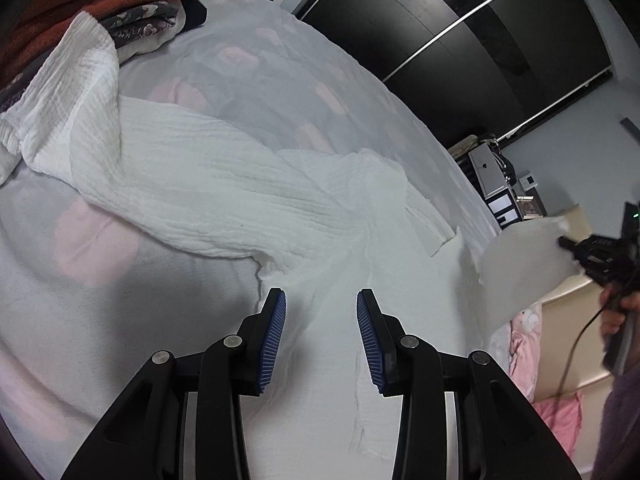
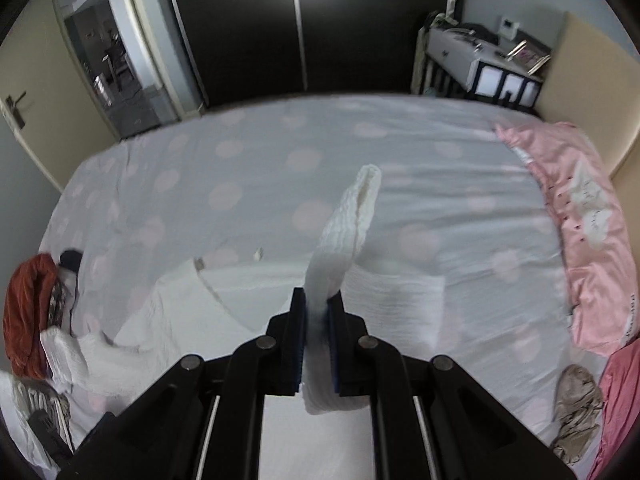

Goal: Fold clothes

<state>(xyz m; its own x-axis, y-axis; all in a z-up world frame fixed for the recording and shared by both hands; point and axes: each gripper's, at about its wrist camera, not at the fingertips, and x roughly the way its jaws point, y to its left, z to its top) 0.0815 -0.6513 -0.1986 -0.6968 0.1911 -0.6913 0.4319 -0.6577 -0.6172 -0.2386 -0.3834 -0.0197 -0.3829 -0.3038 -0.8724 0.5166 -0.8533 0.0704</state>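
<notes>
The white crinkled garment [image 1: 224, 184] lay spread across the bed [image 1: 100, 300], only partly in order. Ahead and to the left of the left gripper [image 1: 321, 340] one sleeve ran out long and creased toward a heap of other clothes [image 1: 120, 4], and its cuff end was bunched. The body of the garment lay directly under and between the left gripper's fingers, fairly flat, with a seam or placket running forward.

The left gripper stood wide open over that cloth and gripped nothing. The right gripper [image 2: 317, 344] was closed tight on the other sleeve [image 2: 348, 232], which rose out of it in a narrow upright strip with the cuff at the top, lifted off the bed. In the left wrist view that lifted cloth hung as a pale sheet far to the right of the left gripper.

By my judgement the fold was in progress: one sleeve was being carried, most likely to be laid over the body, while the far sleeve and the lengthwise folds were not yet in place.

For room, the bed was broad and bare ahead of the right gripper. Its right edge was lined with pink bedding [image 2: 580, 232], and a beige crumpled item [image 2: 576, 404] lay low to its right. To its left sat the clothes heap, near the bed's edge. Beyond the far edge stood a dark wardrobe [image 2: 240, 28].
</notes>
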